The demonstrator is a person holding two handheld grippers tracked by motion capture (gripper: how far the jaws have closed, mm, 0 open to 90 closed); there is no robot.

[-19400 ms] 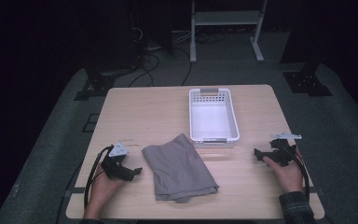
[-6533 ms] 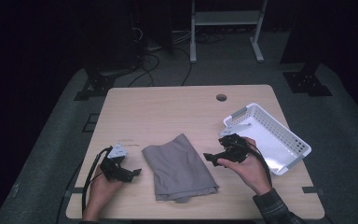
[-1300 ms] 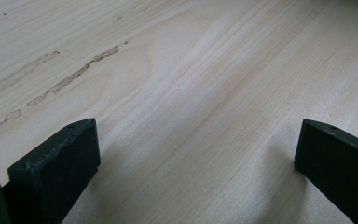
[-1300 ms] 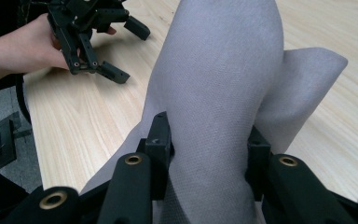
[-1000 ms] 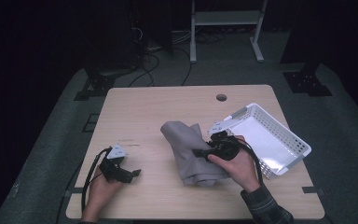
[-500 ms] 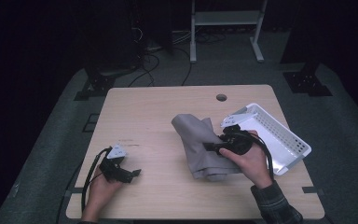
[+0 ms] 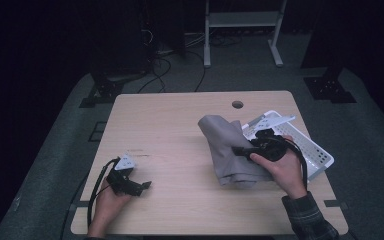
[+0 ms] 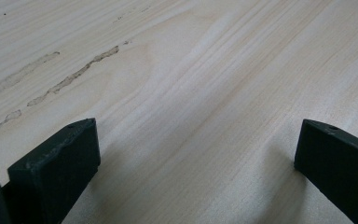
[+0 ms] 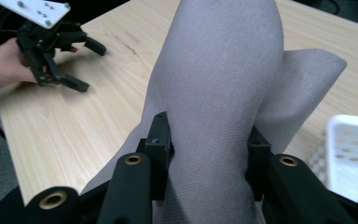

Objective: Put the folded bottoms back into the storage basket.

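Pinching a bunched grey fabric cloth [image 9: 223, 93] between its jaws, the right gripper [image 9: 209, 140] lifts it — white perforated plastic basket [image 7: 310, 145] just beside; left gripper [image 8: 196, 154] rests wide open, empty, on the pale wooden table [image 8: 191, 70].

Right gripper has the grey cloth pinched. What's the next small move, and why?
Probably carry it a little further right over the white basket before releasing. The right gripper is shut on the grey cloth, but most of the cloth hangs beside the basket's near rim over the table.

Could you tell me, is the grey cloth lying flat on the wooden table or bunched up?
Bunched up: the grey cloth rises in a humped fold, pinched between the jaws of the right gripper beside the white plastic basket.
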